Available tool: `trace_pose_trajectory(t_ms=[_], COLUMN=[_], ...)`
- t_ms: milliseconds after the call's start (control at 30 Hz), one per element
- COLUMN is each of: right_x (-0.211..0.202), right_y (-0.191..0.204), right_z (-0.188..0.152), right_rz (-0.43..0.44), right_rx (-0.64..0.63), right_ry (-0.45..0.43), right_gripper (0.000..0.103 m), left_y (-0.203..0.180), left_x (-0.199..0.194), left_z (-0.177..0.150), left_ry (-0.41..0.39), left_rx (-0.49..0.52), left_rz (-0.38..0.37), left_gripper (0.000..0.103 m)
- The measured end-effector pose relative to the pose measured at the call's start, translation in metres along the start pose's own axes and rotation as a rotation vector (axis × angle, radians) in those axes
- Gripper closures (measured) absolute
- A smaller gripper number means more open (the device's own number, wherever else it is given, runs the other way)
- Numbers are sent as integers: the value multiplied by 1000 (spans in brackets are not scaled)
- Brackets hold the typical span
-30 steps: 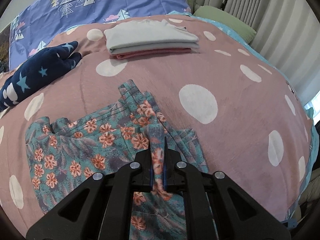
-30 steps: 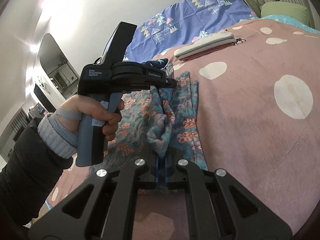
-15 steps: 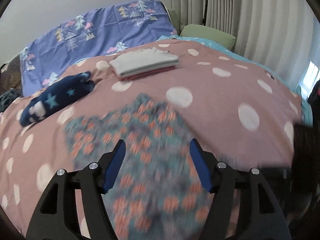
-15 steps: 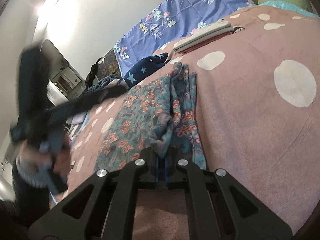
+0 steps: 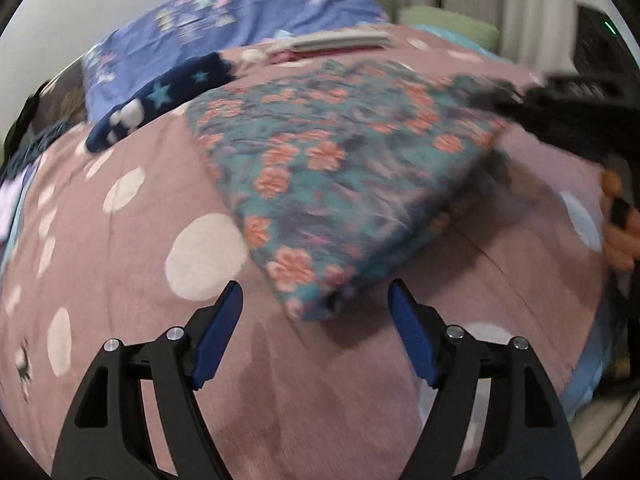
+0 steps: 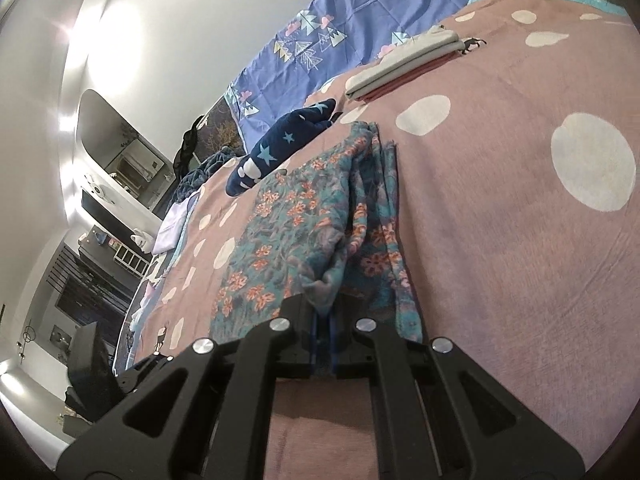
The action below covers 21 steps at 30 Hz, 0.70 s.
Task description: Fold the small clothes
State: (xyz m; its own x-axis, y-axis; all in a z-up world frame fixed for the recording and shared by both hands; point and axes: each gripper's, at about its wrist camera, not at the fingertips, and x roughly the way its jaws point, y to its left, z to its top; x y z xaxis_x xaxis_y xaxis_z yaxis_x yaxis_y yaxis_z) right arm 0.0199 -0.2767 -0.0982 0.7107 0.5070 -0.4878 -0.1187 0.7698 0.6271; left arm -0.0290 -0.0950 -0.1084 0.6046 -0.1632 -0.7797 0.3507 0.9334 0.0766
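Observation:
A teal floral garment [image 5: 340, 168] lies on the pink polka-dot bedspread [image 5: 132, 280]. It also shows in the right wrist view [image 6: 304, 216]. My left gripper [image 5: 314, 332] is open and empty, hovering just short of the garment's near corner. My right gripper [image 6: 323, 320] is shut on a bunched fold of the floral garment and holds that edge slightly raised. The right gripper also shows as a dark blur at the right edge of the left wrist view [image 5: 560, 108].
A stack of folded grey and pink clothes [image 6: 404, 64] lies far back on the bed. A navy star-print garment [image 6: 280, 144] lies beside the floral one. A blue patterned pillow [image 6: 340, 32] stands behind. Furniture and a mirror [image 6: 120, 160] are at left.
My left gripper let go of the floral garment, opened, and swung away to the left. My right gripper stays shut on the fold.

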Motion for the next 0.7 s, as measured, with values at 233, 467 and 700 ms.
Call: trace_pose_trajectory(t_ms=[233, 467, 700], right_x=[-3, -8, 5], right_y=[5, -14, -42], right_z=[7, 10, -17], right_rz=[2, 42, -37], right_rx=[14, 118, 149], right_ry=[-8, 24, 104], right_gripper=[99, 99, 97], left_y=[7, 21, 24], left_x=[8, 10, 11], left_z=[9, -7, -11], left_ry=[-35, -57, -48], left_rx=[-66, -19, -33], left_rz=[4, 217, 187], left_gripper=[28, 22, 22])
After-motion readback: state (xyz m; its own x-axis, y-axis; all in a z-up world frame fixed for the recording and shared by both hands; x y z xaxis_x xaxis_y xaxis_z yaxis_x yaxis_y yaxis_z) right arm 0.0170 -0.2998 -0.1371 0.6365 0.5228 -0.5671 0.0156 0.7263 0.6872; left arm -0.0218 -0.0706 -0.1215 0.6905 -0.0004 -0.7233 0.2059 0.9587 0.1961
